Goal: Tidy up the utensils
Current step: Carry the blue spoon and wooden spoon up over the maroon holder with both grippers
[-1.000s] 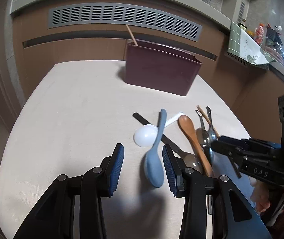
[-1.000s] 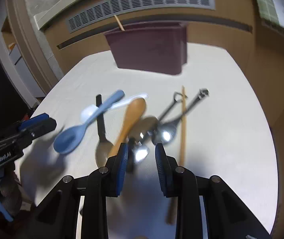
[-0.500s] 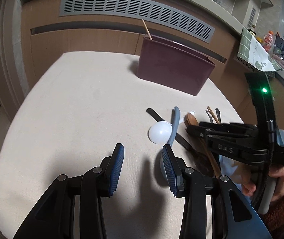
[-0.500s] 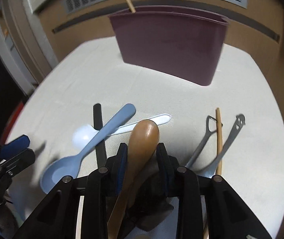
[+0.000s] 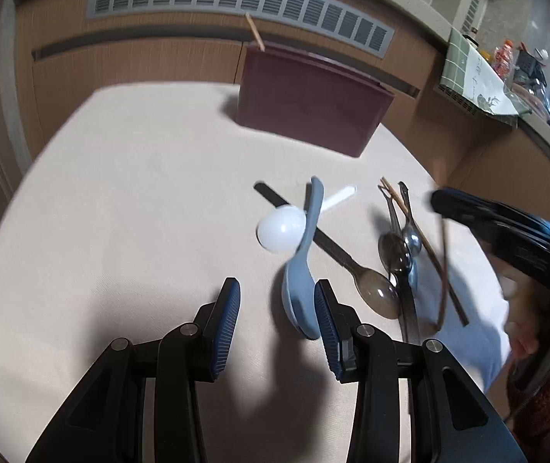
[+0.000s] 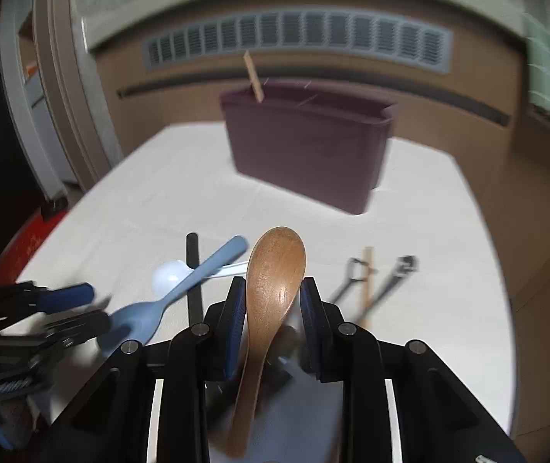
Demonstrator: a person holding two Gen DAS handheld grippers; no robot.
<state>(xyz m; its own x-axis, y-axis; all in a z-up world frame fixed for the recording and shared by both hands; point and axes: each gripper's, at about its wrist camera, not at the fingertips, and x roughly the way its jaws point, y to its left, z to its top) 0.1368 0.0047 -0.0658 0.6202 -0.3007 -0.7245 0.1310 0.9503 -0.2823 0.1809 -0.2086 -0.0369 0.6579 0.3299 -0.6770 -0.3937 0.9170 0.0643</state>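
Note:
My right gripper (image 6: 273, 301) has its jaws closing on the wooden spoon (image 6: 275, 270), pads pressed to the bowl's sides, and the spoon is raised off the table. From the left wrist view its handle (image 5: 443, 270) hangs under that gripper (image 5: 442, 202). My left gripper (image 5: 275, 289) is open just above the table, with the blue spoon's (image 5: 300, 293) bowl lying by its right finger. A maroon utensil bin (image 5: 309, 104) stands at the back, one wooden stick (image 6: 253, 77) poking out of it.
On the cream table (image 5: 120, 193) lie a white spoon (image 5: 280, 229), a black-handled spoon (image 5: 375, 289), two metal spoons (image 5: 398, 247) and a chopstick (image 5: 429, 247). A wooden cabinet with a vent runs behind. A person's hand in a red sleeve (image 5: 545, 386) holds the right gripper.
My right gripper came down over the wooden spoon, closed on its bowl and lifted it, swinging back to the right. The left gripper stayed open over the blue spoon.

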